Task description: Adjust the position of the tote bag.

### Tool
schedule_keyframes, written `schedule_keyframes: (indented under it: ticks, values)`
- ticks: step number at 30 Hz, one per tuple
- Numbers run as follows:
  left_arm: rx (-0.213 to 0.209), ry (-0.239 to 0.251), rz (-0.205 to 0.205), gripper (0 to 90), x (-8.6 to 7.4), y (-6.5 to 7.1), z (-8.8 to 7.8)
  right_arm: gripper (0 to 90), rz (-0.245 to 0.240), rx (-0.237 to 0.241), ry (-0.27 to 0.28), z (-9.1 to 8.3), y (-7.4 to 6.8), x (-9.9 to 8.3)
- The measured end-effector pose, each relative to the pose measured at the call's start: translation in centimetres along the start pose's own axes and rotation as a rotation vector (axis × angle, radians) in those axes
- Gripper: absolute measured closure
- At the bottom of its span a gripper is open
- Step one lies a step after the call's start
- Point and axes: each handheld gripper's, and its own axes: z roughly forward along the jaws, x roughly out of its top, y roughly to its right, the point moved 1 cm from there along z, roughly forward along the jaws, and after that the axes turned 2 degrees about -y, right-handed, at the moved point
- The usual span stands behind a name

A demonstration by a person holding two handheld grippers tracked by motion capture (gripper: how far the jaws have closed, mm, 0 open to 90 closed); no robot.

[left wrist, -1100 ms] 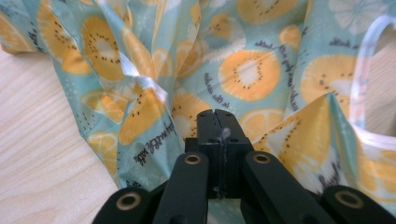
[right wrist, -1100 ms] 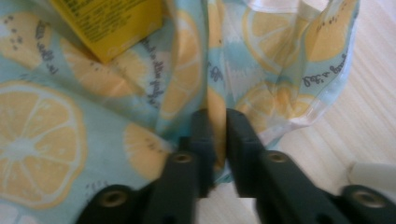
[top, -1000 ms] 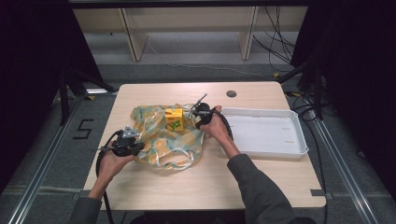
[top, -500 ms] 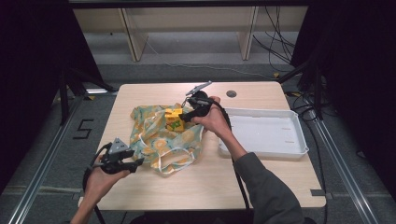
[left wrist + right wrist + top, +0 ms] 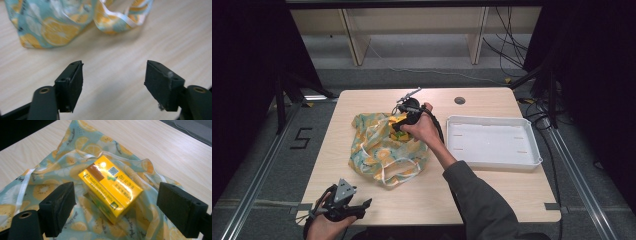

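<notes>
I see my right hand-held gripper [image 5: 115,212], jaws just spreading, directly above the yellow carton [image 5: 110,186]; its long axis runs diagonally between them.

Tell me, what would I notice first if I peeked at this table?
Probably the bright yellow carton lying on the fruit-print cloth bag in the middle of the wooden table, with the right claw open just above it. Next, the empty white tray to the bag's right. The left claw hangs open over bare wood near the table's front edge.

Yellow carton [image 5: 110,192] lying on crumpled lemon-print bag [image 5: 374,150], mid-table
</notes>
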Motion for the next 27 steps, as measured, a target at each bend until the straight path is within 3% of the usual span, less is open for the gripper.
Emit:
schedule_keyframes:
  ticks: [1,3,4,6,7,8,11,12,13,15,17,23,27]
  values:
    - [0.003,-0.003,0.013,29.8,-0.2,0.2,0.0,16.4,0.001,0.001,0.002,0.2,0.0,0.1]
    - [0.0,0.021,-0.02,29.6,-0.4,0.8,0.3,16.4,0.018,0.001,0.001,0.5,0.0,0.3]
    - [0.003,0.002,0.004,29.5,-0.5,0.7,0.2,16.4,0.025,-0.002,0.0,0.7,0.1,0.4]
    - [0.007,0.023,-0.016,29.3,-0.7,1.0,0.4,16.4,0.017,-0.001,-0.001,0.9,0.1,0.5]
    - [0.003,-0.003,0.013,29.3,-0.7,0.9,0.2,16.4,0.02,-0.002,-0.006,1.0,0.0,0.6]
    - [0.015,0.009,0.019,29.2,-0.8,0.9,0.3,16.4,0.024,-0.019,-0.015,1.1,0.0,0.6]
    - [-0.013,0.011,-0.015,29.0,-0.9,1.2,0.6,16.4,0.025,-0.006,-0.021,1.5,-0.2,0.8]
    - [0.015,-0.004,0.003,29.0,-0.9,1.1,0.6,16.4,0.015,-0.01,-0.02,1.7,-0.3,0.8]
    - [-0.002,-0.009,0.008,28.9,-0.9,1.0,0.4,16.4,0.011,-0.011,-0.024,1.9,-0.4,0.8]
    - [0.017,0.001,-0.004,28.8,-0.9,1.0,0.6,16.4,0.015,-0.012,-0.032,2.2,-0.6,0.8]
    - [0.003,-0.015,0.023,28.7,-0.9,0.9,0.4,16.5,0.017,-0.009,-0.041,2.5,-0.7,0.8]
    - [-0.023,-0.005,0.014,28.7,-1.0,1.2,0.8,16.7,0.022,-0.004,-0.067,3.1,-0.6,0.8]
    - [-0.013,-0.011,0.032,28.5,-1.0,1.1,0.7,16.6,0.04,0.0,-0.089,3.7,-0.5,0.6]
